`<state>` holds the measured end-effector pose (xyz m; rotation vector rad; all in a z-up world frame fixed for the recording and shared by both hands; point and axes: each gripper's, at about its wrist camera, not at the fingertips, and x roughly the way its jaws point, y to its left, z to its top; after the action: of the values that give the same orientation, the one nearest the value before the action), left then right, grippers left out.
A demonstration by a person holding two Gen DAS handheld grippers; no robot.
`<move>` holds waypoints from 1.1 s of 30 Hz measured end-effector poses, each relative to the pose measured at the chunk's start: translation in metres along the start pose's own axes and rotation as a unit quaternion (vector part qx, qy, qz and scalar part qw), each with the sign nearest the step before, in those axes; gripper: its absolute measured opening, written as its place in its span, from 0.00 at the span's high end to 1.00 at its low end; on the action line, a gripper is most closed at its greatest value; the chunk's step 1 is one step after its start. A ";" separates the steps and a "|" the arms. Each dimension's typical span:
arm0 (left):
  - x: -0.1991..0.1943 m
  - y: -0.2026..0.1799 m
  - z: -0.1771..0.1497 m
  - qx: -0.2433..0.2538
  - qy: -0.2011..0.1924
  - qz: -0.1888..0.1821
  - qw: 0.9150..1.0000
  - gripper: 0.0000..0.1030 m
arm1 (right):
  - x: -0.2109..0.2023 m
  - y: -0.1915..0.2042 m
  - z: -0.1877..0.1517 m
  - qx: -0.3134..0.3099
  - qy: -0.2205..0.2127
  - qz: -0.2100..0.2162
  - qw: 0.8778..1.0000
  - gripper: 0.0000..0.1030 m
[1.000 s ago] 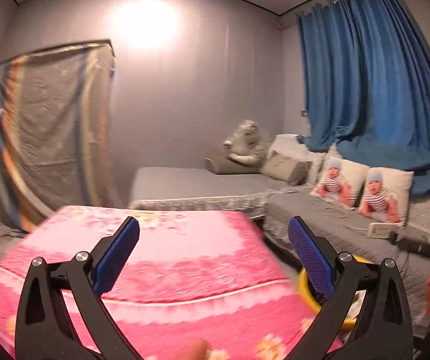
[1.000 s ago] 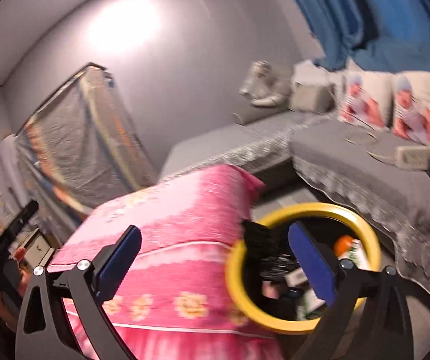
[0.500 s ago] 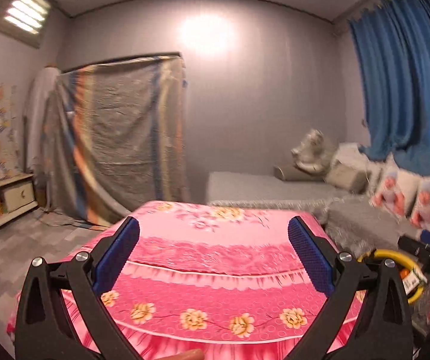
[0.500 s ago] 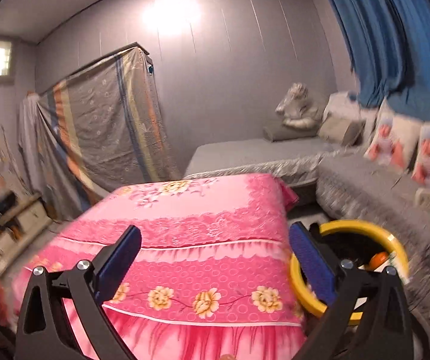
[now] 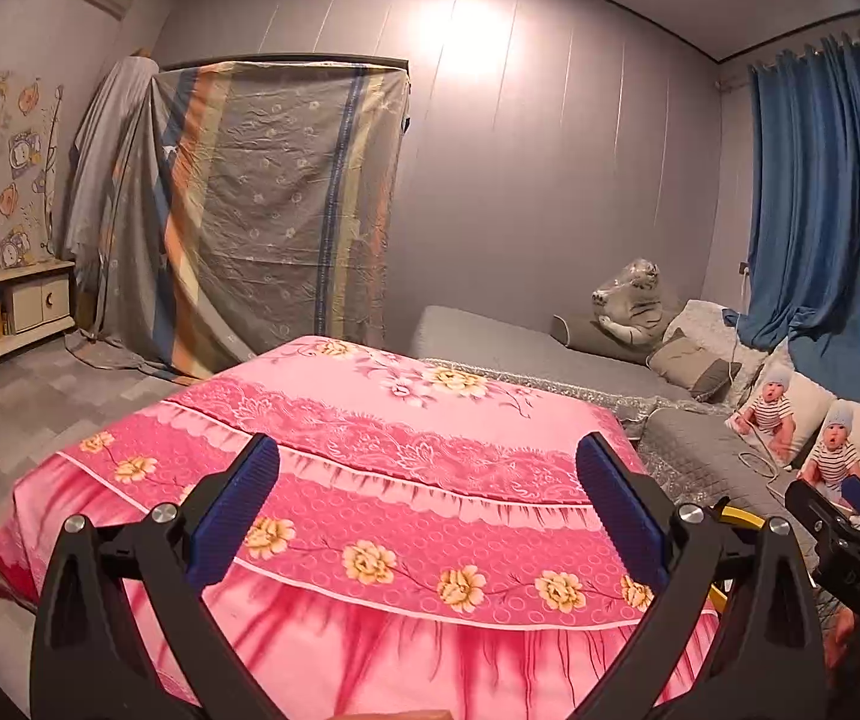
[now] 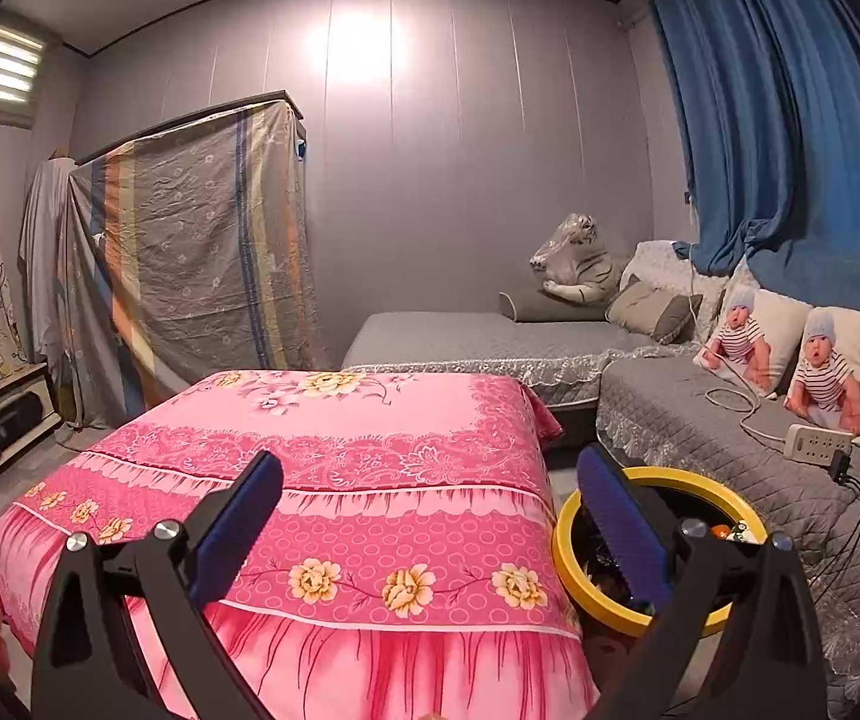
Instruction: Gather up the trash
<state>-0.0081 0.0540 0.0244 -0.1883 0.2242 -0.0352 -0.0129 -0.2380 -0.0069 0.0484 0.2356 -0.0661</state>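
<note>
Both the left gripper (image 5: 426, 504) and right gripper (image 6: 430, 507) hang empty, jaws spread, over the bare pink-covered table (image 6: 333, 450) beside the yellow-rimmed bin (image 6: 562, 546): collecting seems finished, so next comes scanning for leftover trash.

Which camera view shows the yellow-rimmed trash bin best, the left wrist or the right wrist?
The right wrist view. There the yellow-rimmed trash bin shows most of its ring and some trash inside, beside the pink-covered table. In the left wrist view only a short piece of its rim shows behind the gripper finger.

Matt pink floral cloth (image 6: 369, 438) covers the table; the bin's yellow rim (image 6: 562, 546) is smooth, glossy plastic
</note>
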 end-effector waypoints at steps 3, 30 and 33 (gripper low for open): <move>0.002 -0.009 -0.007 0.011 -0.012 0.016 1.000 0.08 | -0.004 0.003 -0.005 -0.003 -0.017 -0.013 1.000 0.08; -0.007 -0.020 -0.013 0.037 -0.036 0.014 0.999 0.08 | 0.009 0.006 -0.014 0.001 0.009 -0.017 1.000 0.08; -0.007 -0.022 -0.014 0.040 -0.035 0.013 0.998 0.08 | 0.009 0.005 -0.015 0.003 0.010 -0.017 1.000 0.08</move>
<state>-0.0186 0.0305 0.0171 -0.1068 0.1543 -0.0121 -0.0071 -0.2332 -0.0235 0.0516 0.2562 -0.1007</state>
